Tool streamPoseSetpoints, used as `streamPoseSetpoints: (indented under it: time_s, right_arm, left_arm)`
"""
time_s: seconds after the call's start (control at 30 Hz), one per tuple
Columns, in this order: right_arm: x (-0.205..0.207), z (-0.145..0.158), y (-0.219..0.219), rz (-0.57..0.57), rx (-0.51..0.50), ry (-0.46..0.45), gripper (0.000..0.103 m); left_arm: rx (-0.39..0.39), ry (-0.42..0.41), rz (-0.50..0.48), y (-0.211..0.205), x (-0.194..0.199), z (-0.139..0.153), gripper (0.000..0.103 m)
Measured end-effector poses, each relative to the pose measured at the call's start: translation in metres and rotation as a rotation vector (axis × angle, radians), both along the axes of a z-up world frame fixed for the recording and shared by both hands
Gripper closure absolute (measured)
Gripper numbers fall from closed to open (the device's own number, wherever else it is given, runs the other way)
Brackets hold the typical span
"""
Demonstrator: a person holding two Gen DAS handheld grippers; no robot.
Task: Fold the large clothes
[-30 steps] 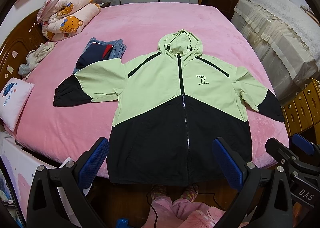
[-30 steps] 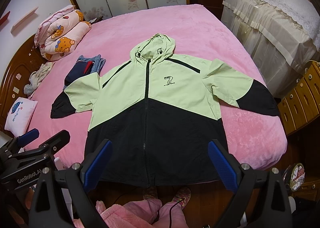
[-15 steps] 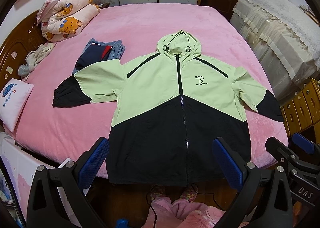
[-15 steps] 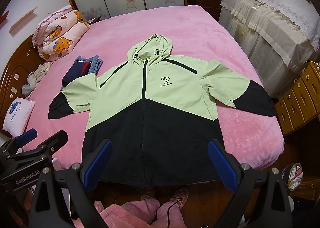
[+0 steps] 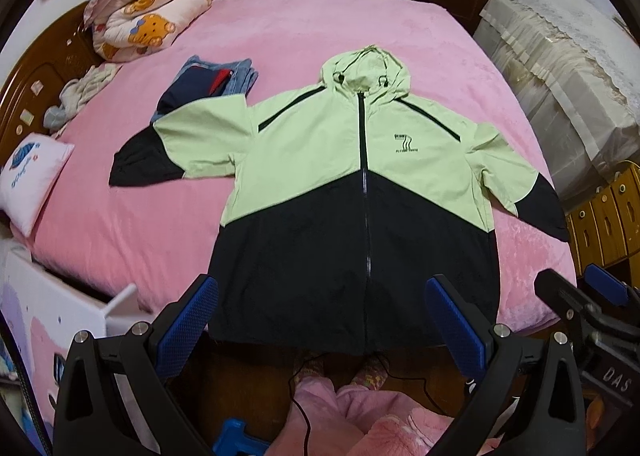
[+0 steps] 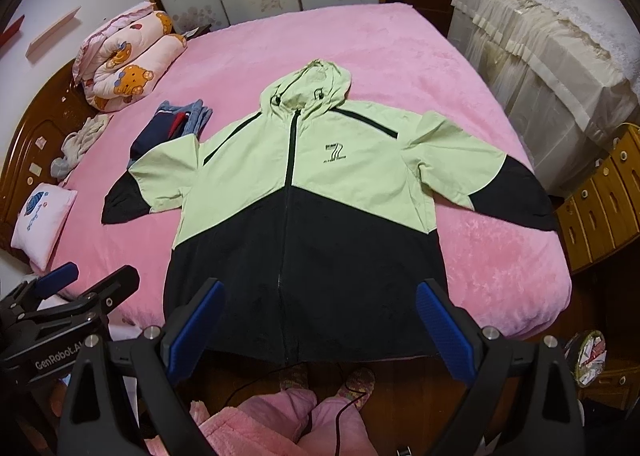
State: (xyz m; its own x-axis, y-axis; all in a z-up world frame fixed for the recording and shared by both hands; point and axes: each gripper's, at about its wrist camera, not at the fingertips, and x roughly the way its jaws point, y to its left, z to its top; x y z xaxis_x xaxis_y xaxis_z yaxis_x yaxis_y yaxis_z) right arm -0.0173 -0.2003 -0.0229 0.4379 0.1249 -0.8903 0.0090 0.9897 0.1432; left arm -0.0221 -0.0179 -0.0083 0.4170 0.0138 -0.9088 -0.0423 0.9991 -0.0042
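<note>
Jacket [image 5: 360, 192] first, in the left wrist view: a hooded zip-up, pale green above and black below, lies flat and face up on the pink bed [image 5: 304, 36], hood away from the camera, hem hanging at the near edge, both sleeves spread out to the sides. A small chest logo [image 5: 405, 142] shows curved stripes over a line of print too small to read. The left gripper [image 5: 322, 320] hangs above the hem with its blue-padded jaws spread wide and nothing between them. At the right edge the other tool's black body carries the letters "DAS". A folded stack of clothes [image 5: 212, 78] lies just beyond the jacket's left sleeve, a rolled bear-print quilt [image 5: 144, 8] sits near the headboard, and a white pillow [image 5: 34, 176] has blue script I cannot make out. In the right wrist view the same jacket [image 6: 304, 200] fills the middle of the bed [image 6: 360, 36], zip closed, the logo [image 6: 334, 154] showing a figure like a "7" over unreadable text. The right gripper [image 6: 320, 316] is over the hem, jaws wide apart and empty. At lower left the left tool's body reads "GenRobot.AI". A person's pink-clad legs [image 6: 280, 416] and patterned slippers stand at the foot of the bed
</note>
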Motion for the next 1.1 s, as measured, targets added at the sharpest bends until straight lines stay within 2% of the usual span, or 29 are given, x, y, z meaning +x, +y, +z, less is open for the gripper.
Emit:
streamPoseSetpoints:
  time_s: [0.27, 0.5, 0.73, 0.83, 0.9, 1.1]
  right_arm:
    - [-0.003, -0.014, -0.020, 0.013, 0.054, 0.036, 0.006]
    - [0.009, -0.017, -0.016, 0.061, 0.059, 0.036, 0.006]
    - [0.026, -0.018, -0.002, 0.102, 0.007, 0.040, 0.006]
    - [0.036, -0.029, 0.010, 0.115, -0.047, 0.095, 0.006]
    - [0.040, -0.038, 0.018, 0.134, -0.042, 0.127, 0.006]
    - [0.064, -0.071, 0.053, 0.081, -0.037, 0.279, 0.006]
  left_arm:
    - [0.024, 0.039, 0.042, -0.013, -0.032, -0.012, 0.001]
    - [0.019, 0.045, 0.153, 0.005, -0.033, -0.015, 0.001]
    - [-0.117, 0.085, 0.242, 0.038, -0.015, -0.034, 0.001]
    - [-0.173, 0.149, 0.275, 0.058, -0.001, -0.053, 0.001]
    - [-0.210, 0.212, 0.289, 0.074, 0.007, -0.071, 0.001]
    - [-0.332, 0.400, 0.336, 0.144, 0.042, -0.129, 0.001]
